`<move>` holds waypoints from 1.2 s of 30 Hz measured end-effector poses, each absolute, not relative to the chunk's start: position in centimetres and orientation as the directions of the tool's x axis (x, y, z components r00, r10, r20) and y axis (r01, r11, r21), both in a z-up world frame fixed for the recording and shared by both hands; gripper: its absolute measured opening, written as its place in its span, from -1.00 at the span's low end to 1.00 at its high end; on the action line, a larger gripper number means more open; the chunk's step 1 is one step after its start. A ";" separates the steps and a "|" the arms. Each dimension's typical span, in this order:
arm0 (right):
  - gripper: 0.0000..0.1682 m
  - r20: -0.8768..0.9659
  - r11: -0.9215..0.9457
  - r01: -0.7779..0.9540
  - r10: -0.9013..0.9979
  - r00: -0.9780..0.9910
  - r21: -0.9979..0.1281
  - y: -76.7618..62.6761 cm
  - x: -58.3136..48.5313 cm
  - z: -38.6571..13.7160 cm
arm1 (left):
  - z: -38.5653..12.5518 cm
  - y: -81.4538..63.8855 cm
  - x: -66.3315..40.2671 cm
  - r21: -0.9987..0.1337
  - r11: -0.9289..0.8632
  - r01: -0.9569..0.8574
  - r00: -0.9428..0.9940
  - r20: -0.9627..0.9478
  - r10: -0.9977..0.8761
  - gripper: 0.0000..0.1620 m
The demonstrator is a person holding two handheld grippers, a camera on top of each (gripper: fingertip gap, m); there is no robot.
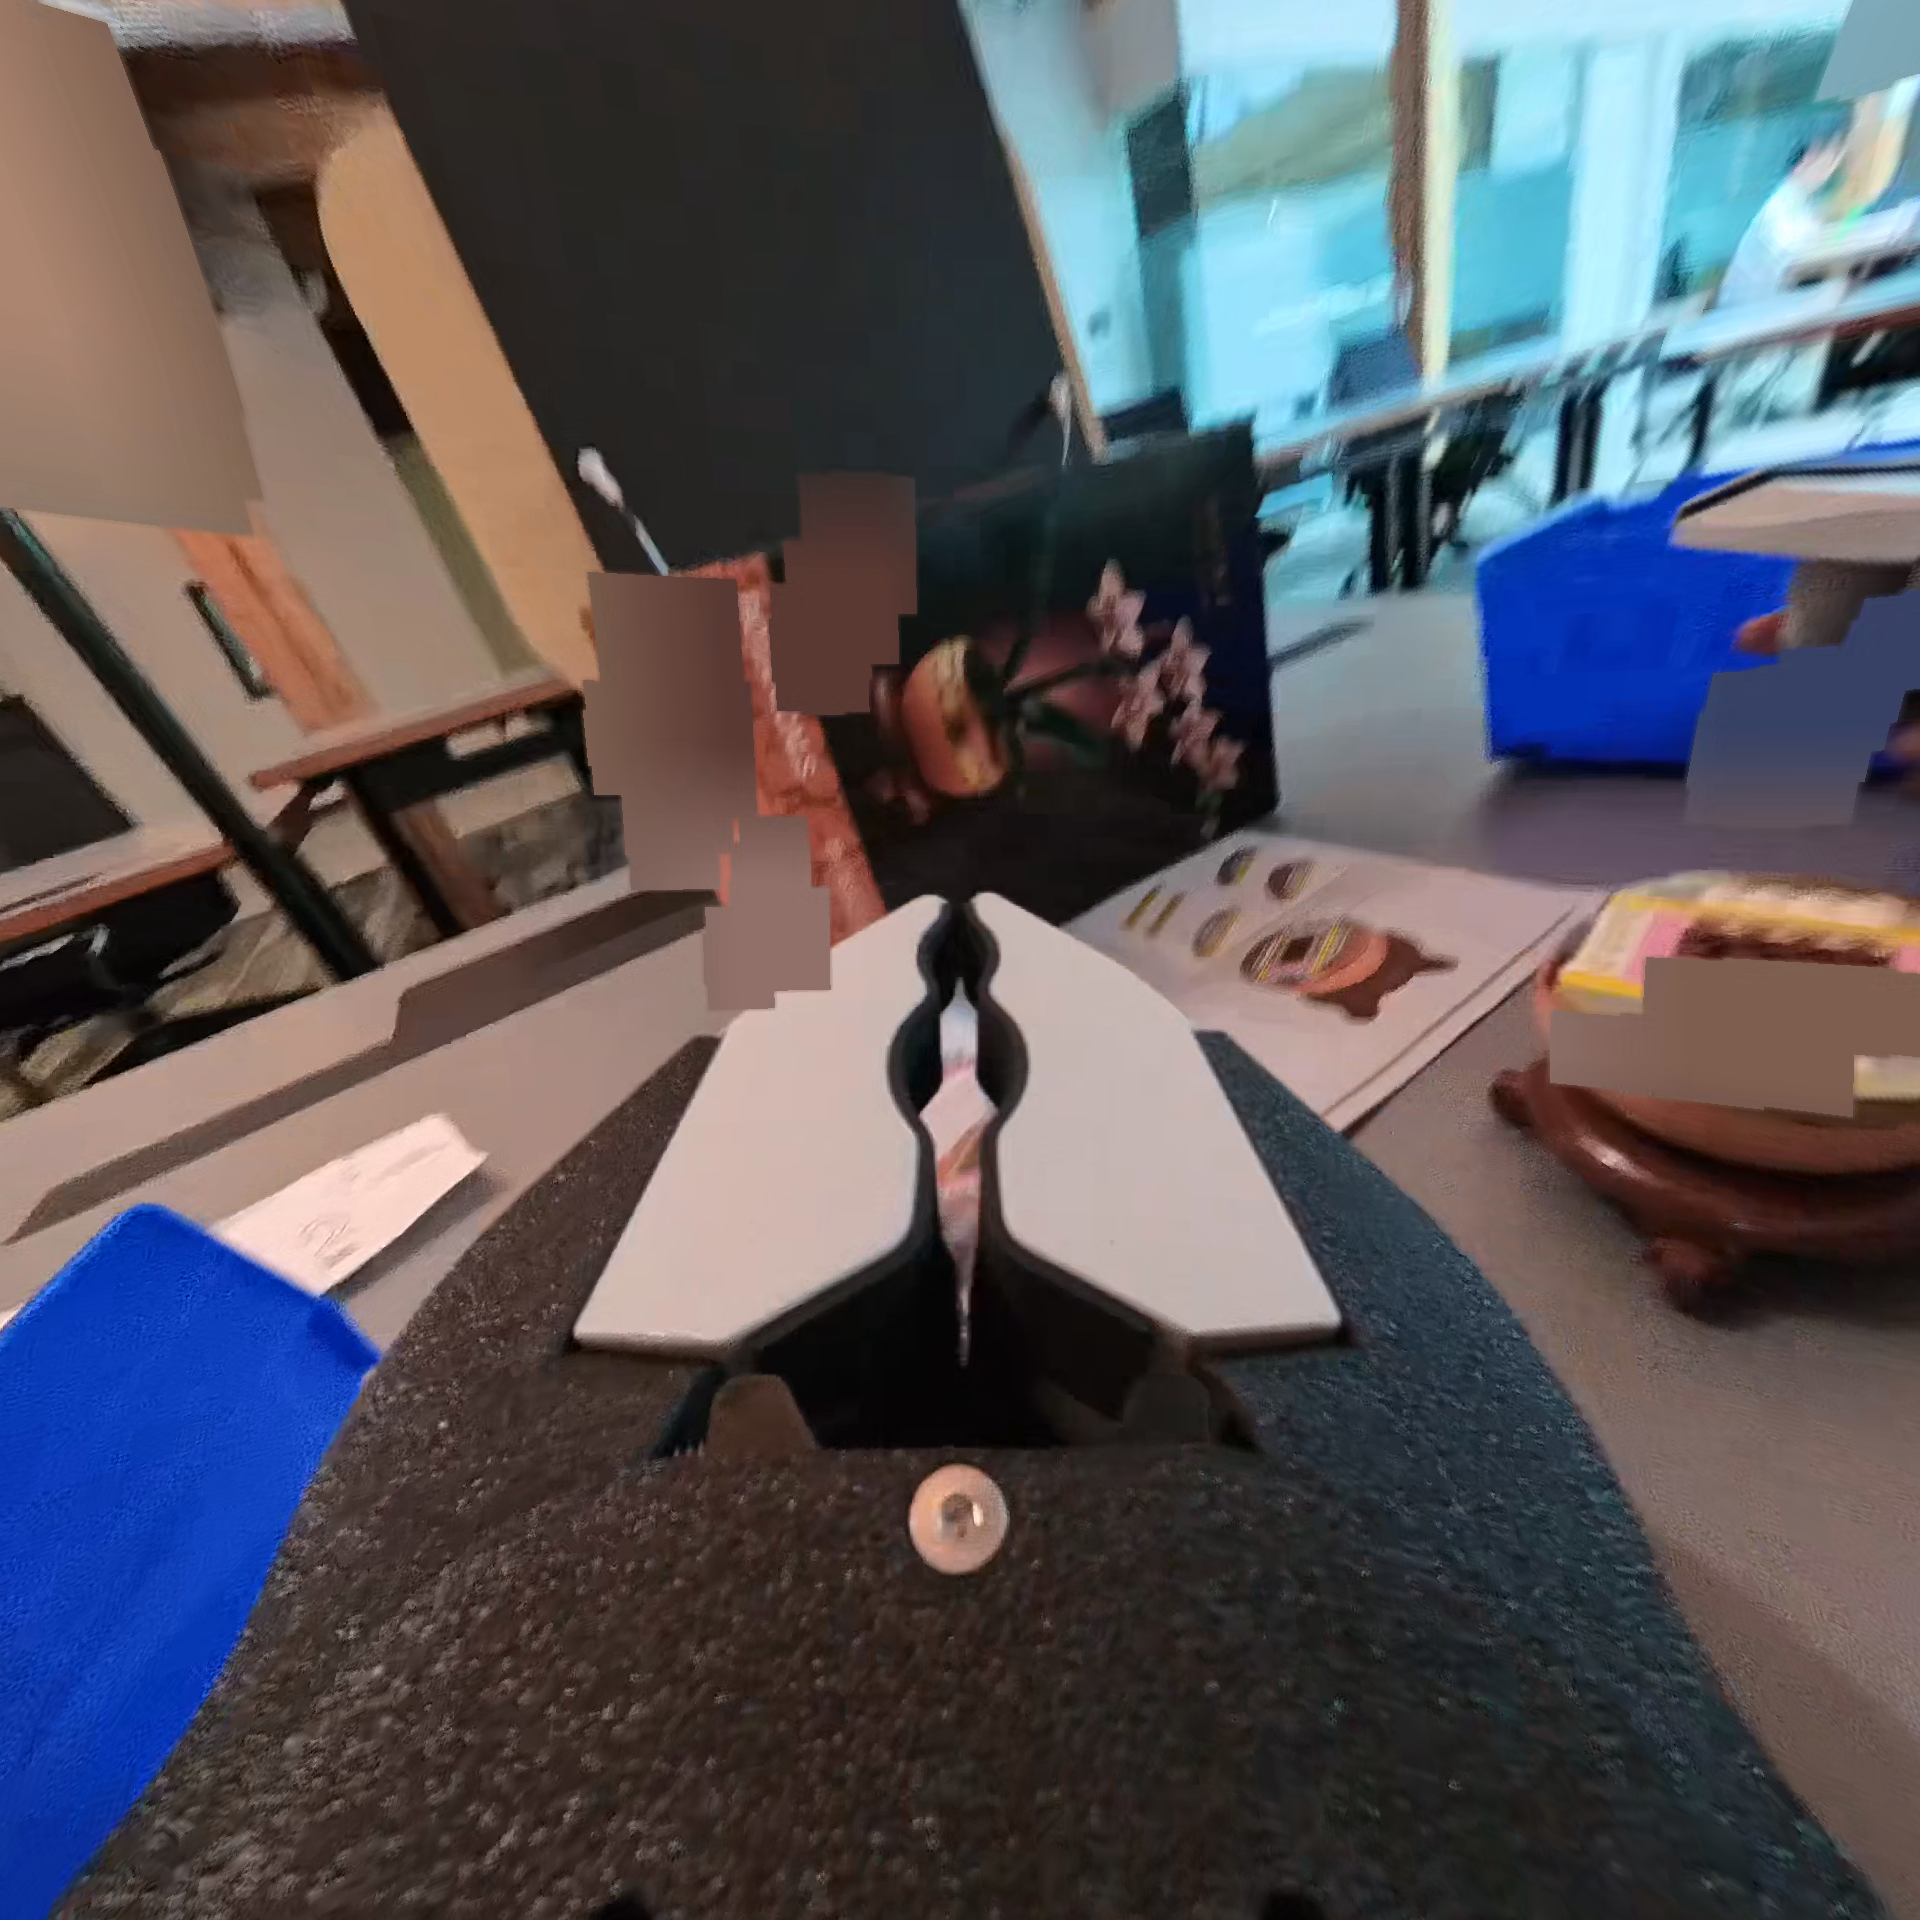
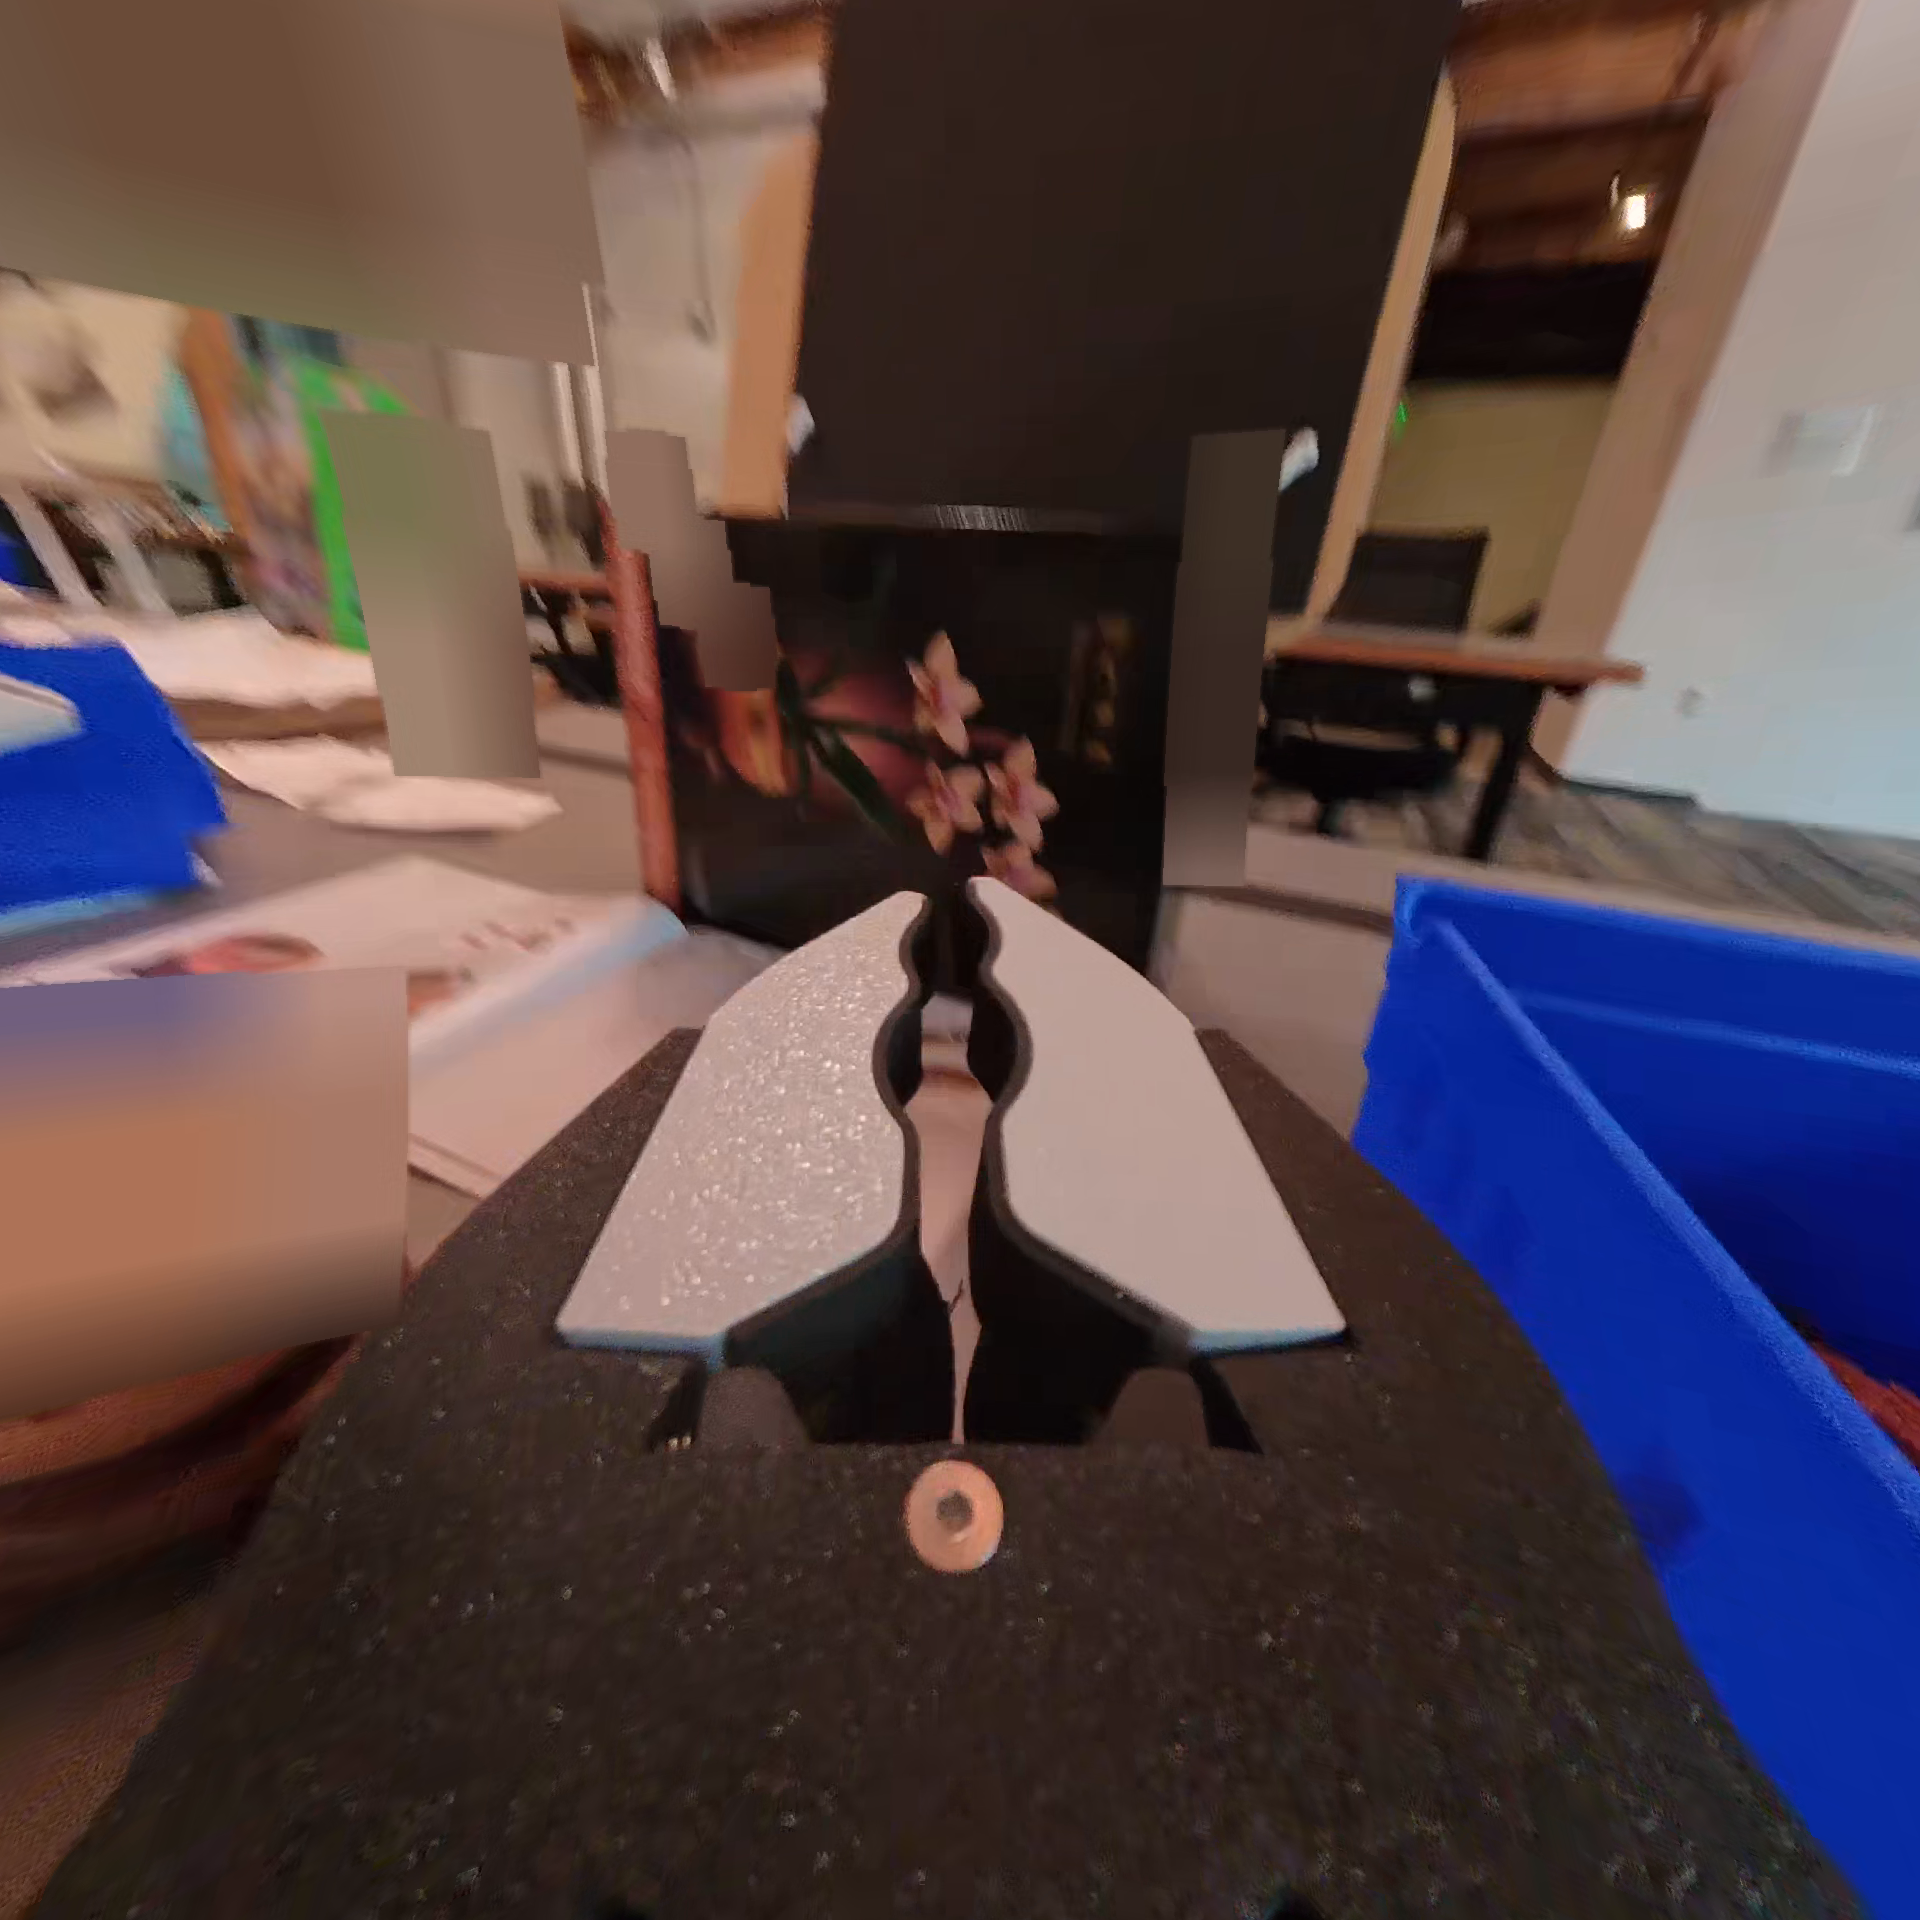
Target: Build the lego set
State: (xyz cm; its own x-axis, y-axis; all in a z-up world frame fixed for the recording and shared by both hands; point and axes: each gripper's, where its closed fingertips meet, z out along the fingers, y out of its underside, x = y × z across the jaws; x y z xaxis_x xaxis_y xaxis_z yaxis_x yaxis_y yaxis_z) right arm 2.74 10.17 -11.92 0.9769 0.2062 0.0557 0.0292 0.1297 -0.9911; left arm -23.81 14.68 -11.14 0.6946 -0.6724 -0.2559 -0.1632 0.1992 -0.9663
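On the grey counter (image 1: 1621, 1455), reading my left wrist view from the left, I note a blue bin (image 1: 135, 1475) at the near corner with a white slip of paper (image 1: 353, 1195) just beside it. My left gripper (image 1: 961, 920) sits centre frame; its fingers (image 1: 790, 1164) are together at the tips, and a thin strip of something pale shows in the slit between them, but I cannot tell what it is or whether it is held. Beyond the tips stands the lego box (image 1: 1081, 696), upright, dark, printed with pink flowers. Right of it an instruction booklet (image 1: 1340, 956) lies open and flat. Farther right, the partly built lego pot (image 1: 1714, 1122) rests on its dark brown round base, with yellow and pink pieces on top. A second blue bin (image 1: 1600, 644) stands well behind it.

In my right wrist view, a blue bin (image 2: 94, 769) is at far left, then the booklet (image 2: 436, 935) on the counter (image 2: 1268, 935). The right gripper (image 2: 948, 896) has its fingers (image 2: 769, 1143) nearly closed, a narrow gap running between them with nothing gripped. The lego box (image 2: 935, 727) stands straight ahead, just past the tips. Another blue bin (image 2: 1621, 1195) sits close at right.
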 end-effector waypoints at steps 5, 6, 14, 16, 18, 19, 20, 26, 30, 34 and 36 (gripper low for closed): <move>-0.97 0.035 -0.205 0.098 0.290 0.956 -0.974 11.6 1.7 -16.9 | -16.1 16.5 -23.5 -0.908 -0.026 -0.418 0.637 -0.272 -0.722 -1.00; -0.97 0.034 -0.294 0.139 0.335 0.942 -0.946 11.8 1.1 -18.2 | -17.4 16.9 -23.3 -0.875 -0.069 -0.479 0.612 -0.276 -0.741 -1.00; -1.00 0.115 -0.601 0.455 0.516 0.849 -0.657 13.2 -1.0 -23.9 | -23.5 20.1 -22.7 -0.555 -0.142 -0.819 0.416 -0.406 -0.813 -1.00; -1.00 0.112 -0.613 0.459 0.518 0.848 -0.643 13.1 -1.0 -23.9 | -23.6 19.9 -22.6 -0.536 -0.127 -0.835 0.393 -0.419 -0.818 -1.00; -1.00 0.095 -0.620 0.444 0.512 0.854 -0.647 12.9 -1.0 -23.9 | -23.6 19.5 -22.6 -0.536 -0.112 -0.837 0.382 -0.427 -0.820 -1.00; -1.00 0.082 -0.626 0.437 0.513 0.855 -0.646 12.6 -1.0 -23.9 | -23.6 19.2 -22.7 -0.541 -0.112 -0.834 0.383 -0.421 -0.822 -1.00; -1.00 0.064 -0.634 0.427 0.512 0.856 -0.645 12.2 -1.2 -24.0 | -23.6 18.8 -22.7 -0.548 -0.113 -0.829 0.384 -0.411 -0.827 -1.00; -1.00 0.072 -0.619 0.450 0.537 0.841 -0.643 10.1 -1.7 -23.9 | -23.6 16.1 -23.2 -0.599 -0.143 -0.788 0.404 -0.327 -0.854 -1.00; -1.00 0.057 -0.599 0.451 0.559 0.827 -0.662 10.1 -1.5 -23.9 | -23.6 15.2 -23.0 -0.593 -0.130 -0.795 0.373 -0.308 -0.875 -1.00; -1.00 0.074 -0.618 0.470 0.555 0.829 -0.630 9.5 -0.3 -23.9 | -23.7 13.5 -22.2 -0.618 -0.163 -0.769 0.340 -0.179 -0.923 -1.00; -0.77 0.075 -0.597 0.475 0.570 0.818 -0.647 9.3 -0.6 -23.7 | -23.5 13.7 -22.1 -0.638 -0.127 -0.760 0.343 -0.227 -0.911 -1.00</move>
